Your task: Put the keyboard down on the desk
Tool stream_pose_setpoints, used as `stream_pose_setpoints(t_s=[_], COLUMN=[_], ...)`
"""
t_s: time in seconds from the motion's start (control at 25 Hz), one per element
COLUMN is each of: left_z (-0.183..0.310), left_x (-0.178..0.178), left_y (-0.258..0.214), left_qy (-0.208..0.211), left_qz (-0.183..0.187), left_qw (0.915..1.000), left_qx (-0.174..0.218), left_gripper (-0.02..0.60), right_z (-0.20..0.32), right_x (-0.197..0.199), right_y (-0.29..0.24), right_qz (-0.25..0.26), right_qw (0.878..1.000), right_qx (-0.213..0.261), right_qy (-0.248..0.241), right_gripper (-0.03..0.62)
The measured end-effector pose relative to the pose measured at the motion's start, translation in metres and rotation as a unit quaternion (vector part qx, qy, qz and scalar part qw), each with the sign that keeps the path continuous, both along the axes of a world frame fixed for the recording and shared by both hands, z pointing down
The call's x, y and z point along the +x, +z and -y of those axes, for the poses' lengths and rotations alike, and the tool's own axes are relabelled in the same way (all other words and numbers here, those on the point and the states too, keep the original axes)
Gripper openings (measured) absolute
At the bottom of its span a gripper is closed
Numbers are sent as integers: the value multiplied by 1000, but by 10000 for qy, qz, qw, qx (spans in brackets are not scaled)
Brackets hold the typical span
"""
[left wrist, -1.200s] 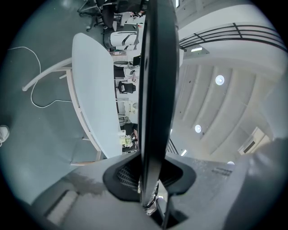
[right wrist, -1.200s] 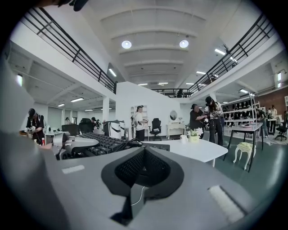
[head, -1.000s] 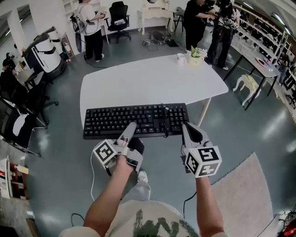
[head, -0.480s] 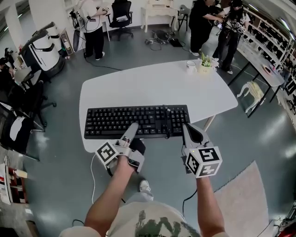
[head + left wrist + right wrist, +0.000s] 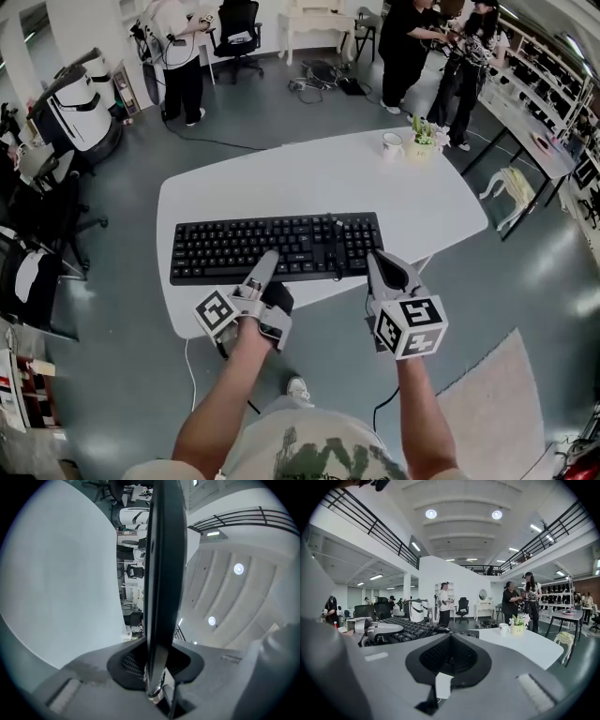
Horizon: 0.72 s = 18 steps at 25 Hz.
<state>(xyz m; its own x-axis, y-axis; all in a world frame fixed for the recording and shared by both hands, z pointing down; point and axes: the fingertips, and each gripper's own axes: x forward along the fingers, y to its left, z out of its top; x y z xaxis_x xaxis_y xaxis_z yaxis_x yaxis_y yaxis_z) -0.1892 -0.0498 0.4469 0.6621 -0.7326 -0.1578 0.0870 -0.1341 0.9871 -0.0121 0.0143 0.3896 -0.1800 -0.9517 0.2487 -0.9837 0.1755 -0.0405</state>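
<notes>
- The white desk (image 5: 309,178) fills the middle of the head view. The left gripper view shows it only as a pale surface on the left.
- The black keyboard (image 5: 272,246) lies lengthwise over the near half of the tabletop, parallel to the near edge.
- Only the left gripper view shows the keyboard edge-on. A strip of room is visible between it and the desk surface, so the two are apart there.
- The key legends are too small to read.
- The left gripper (image 5: 265,262) is clamped on the keyboard's near edge, with the slab running straight between its jaws.
- The right gripper (image 5: 378,260) has its jaws together with nothing between them. Its tip is just beside the keyboard's near right corner.
- Each gripper's cube carries black-and-white square markers, not text.
- A white mug (image 5: 392,142) and a small potted plant (image 5: 424,139) stand side by side at the far right corner. The right gripper view shows them from the side.
</notes>
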Motion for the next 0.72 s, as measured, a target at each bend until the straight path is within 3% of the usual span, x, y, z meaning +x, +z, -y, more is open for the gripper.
stream_pose_setpoints(t_s=[0.4, 0.72], left_z=[40, 68], left_x=[2, 23], left_y=[8, 12], left_qy=[-11, -144], left_qz=[-60, 11], left_qw=[10000, 9999], left_qx=[-51, -33], left_gripper=[87, 87], right_z=[37, 71], right_x=[-1, 22], right_y=[3, 9], right_qz=[-67, -19], right_qw=[10000, 9999], right_qx=[32, 76], right_qy=[14, -138], right_gripper=[-1, -2])
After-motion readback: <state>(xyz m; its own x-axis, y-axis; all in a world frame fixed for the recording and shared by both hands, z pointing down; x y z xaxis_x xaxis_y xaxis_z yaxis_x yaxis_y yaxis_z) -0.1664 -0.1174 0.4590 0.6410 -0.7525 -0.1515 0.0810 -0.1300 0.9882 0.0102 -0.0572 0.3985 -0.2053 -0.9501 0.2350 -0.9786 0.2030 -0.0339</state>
